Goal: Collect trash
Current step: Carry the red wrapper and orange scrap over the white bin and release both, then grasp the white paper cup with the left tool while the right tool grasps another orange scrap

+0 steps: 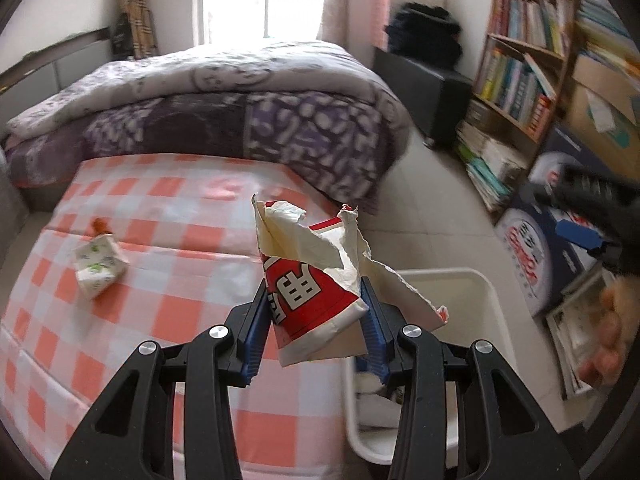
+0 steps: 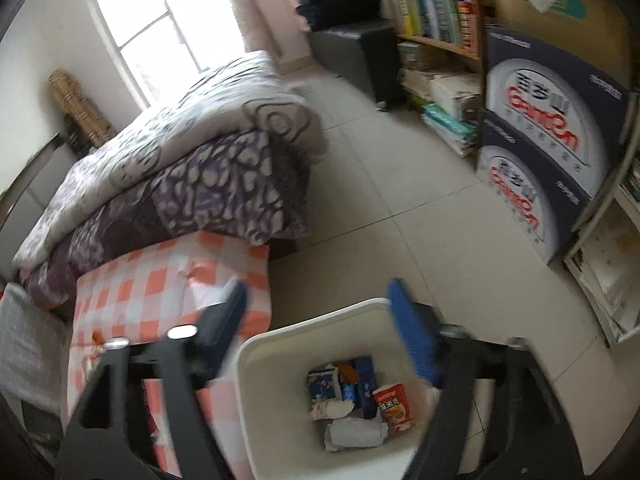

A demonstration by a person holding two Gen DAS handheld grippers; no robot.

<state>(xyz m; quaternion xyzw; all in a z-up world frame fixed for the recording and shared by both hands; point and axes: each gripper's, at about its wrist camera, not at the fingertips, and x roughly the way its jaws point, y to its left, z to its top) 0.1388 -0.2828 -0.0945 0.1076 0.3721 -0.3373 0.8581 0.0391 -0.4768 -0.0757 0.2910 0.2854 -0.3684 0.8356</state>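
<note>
Left hand-held gripper point(image 1: 316, 312) clamping torn red-white wrapper point(image 1: 316, 276), "CanCan" boxes point(image 2: 548, 120) nearby

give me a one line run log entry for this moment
left gripper: shut on torn red wrapper | right gripper: open over white bin | tissue pack on checkered cloth

Left tool point(image 1: 316, 316): black plastic arms with triangular cut-outs, round silver screws at the joints, ribbed blue pads on the inner faces.
Right tool point(image 2: 320, 324): same black arms, silver screws, blue pads, blurred.
Hand point(image 1: 612, 336): bare skin, fingers blurred.
</note>
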